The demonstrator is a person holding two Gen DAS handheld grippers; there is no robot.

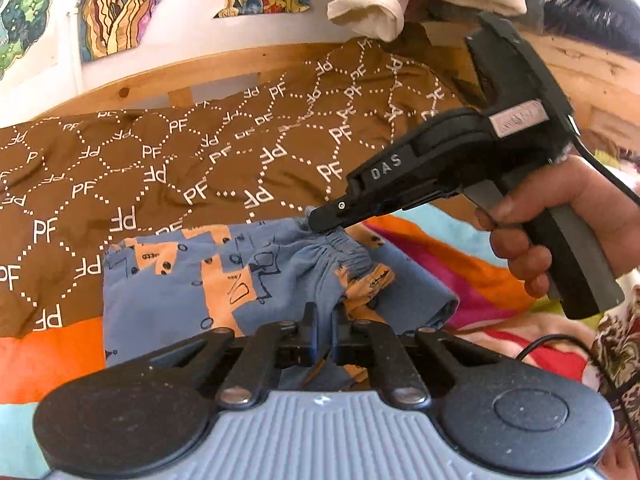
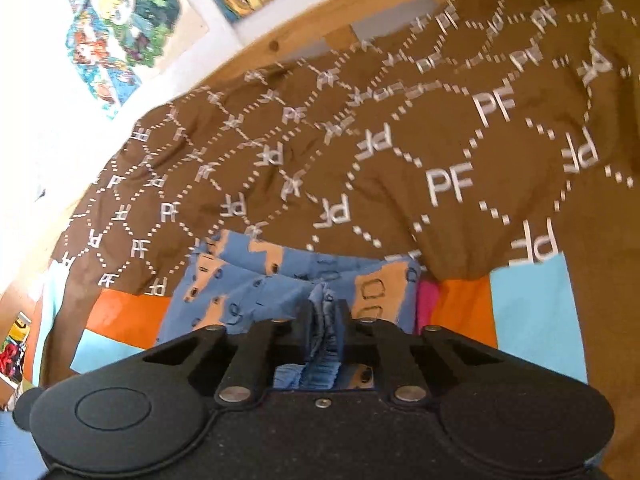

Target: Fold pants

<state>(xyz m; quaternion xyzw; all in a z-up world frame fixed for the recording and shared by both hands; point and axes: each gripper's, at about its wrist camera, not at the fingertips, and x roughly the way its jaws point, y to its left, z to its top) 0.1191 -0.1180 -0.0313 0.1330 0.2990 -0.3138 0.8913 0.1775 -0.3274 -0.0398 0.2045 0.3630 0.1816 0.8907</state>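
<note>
Small blue pants with orange patches and black doodles (image 1: 192, 280) lie on a bed, over a striped sheet and against a brown blanket. My left gripper (image 1: 324, 316) is shut on the near edge of the pants fabric. My right gripper (image 1: 326, 220), held in a hand, is shut on the gathered elastic waistband (image 1: 344, 248) a little farther away. In the right wrist view the right gripper (image 2: 323, 316) pinches the ribbed blue waistband (image 2: 320, 372) between its fingers, and the pants (image 2: 256, 284) spread out beyond it.
A brown blanket printed with white PF letters (image 1: 160, 160) covers the bed behind the pants. The colourful striped sheet (image 1: 432, 264) lies beneath. A wooden bed frame (image 1: 200, 76) and a wall with posters stand behind. Cream cloth (image 1: 372, 4) hangs at top.
</note>
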